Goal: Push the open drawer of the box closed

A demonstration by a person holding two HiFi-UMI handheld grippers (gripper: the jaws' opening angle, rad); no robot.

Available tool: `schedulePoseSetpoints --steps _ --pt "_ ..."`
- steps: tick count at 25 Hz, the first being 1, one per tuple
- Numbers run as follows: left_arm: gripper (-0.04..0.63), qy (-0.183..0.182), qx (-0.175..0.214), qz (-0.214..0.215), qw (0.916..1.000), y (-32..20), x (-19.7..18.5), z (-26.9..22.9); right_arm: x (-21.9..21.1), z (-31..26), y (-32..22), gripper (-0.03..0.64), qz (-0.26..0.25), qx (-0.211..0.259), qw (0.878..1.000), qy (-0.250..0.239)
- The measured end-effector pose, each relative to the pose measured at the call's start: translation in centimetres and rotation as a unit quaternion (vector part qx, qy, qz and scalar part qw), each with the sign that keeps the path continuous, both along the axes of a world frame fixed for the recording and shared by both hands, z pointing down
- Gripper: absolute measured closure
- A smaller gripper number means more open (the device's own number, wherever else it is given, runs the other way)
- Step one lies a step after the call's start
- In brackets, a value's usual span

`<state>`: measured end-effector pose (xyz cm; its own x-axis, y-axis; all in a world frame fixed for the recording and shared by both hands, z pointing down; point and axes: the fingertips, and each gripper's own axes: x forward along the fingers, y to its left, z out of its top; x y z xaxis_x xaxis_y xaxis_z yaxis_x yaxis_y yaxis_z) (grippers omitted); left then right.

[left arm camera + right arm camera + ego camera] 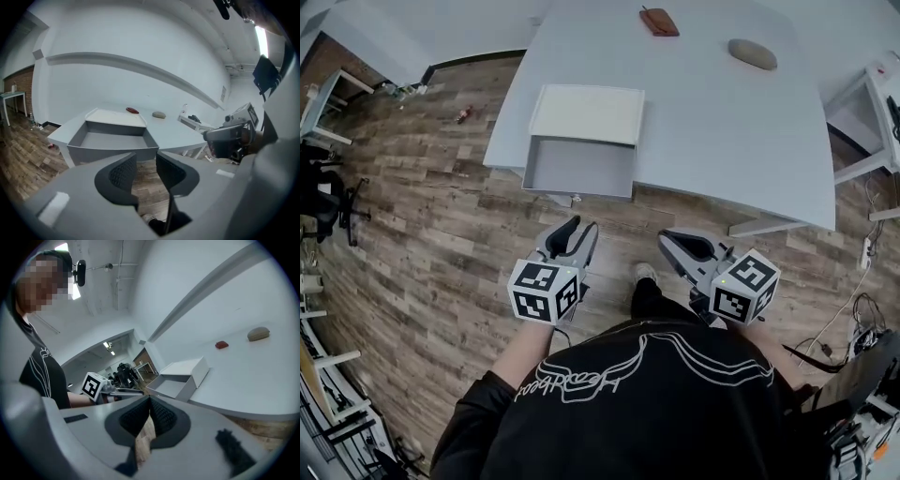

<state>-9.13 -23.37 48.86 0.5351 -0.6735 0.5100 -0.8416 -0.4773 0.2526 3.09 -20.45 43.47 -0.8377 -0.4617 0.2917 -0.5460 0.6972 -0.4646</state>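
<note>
A white box [589, 112] sits at the near edge of the white table [722, 141]. Its open drawer [579, 167] juts out over the edge toward me, and nothing lies in it. In the left gripper view the drawer [112, 140] lies straight ahead, beyond the jaws. My left gripper [583, 225] hangs over the floor just short of the drawer front, open, with bare floor between its fingers. My right gripper [667, 236] is to its right, below the table edge, shut on nothing. From the right gripper view the box [187, 367] shows off to the left.
A red-brown flat object [659, 22] and a grey stone-like lump [752, 53] lie far back on the table. A second white table [881, 94] stands at the right, with cables [853, 314] on the wooden floor. Chairs [323, 202] stand at the left.
</note>
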Motion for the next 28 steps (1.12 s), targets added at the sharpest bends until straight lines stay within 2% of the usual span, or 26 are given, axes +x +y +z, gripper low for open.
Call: schedulePoseSetpoints --steps 5,9,15,18,28 --pt "0.478 -0.049 -0.03 -0.033 0.9978 -3.0 -2.4 4.7 0.2 1.1 -2.1 0.608 -0.009 -0.015 1.0 0.009" --pt "0.477 -0.048 -0.052 -0.05 0.9962 -4.4 -3.1 6.7 0.3 1.6 -3.4 0.607 -0.014 -0.023 1.0 0.014" --pt "0.482 -0.055 -0.056 -0.055 0.9954 -5.5 -3.1 8.2 0.0 2.6 -4.5 0.609 -0.021 -0.035 0.999 0.02" --pt "0.516 -0.057 -0.057 -0.056 0.9951 -5.6 -3.2 8.3 -0.1 2.8 -4.8 0.607 -0.024 -0.039 0.999 0.024" --pt "0.521 -0.057 -0.051 -0.049 0.9959 -6.1 -3.5 7.8 -0.9 3.7 -5.5 0.609 -0.024 -0.049 0.998 0.021"
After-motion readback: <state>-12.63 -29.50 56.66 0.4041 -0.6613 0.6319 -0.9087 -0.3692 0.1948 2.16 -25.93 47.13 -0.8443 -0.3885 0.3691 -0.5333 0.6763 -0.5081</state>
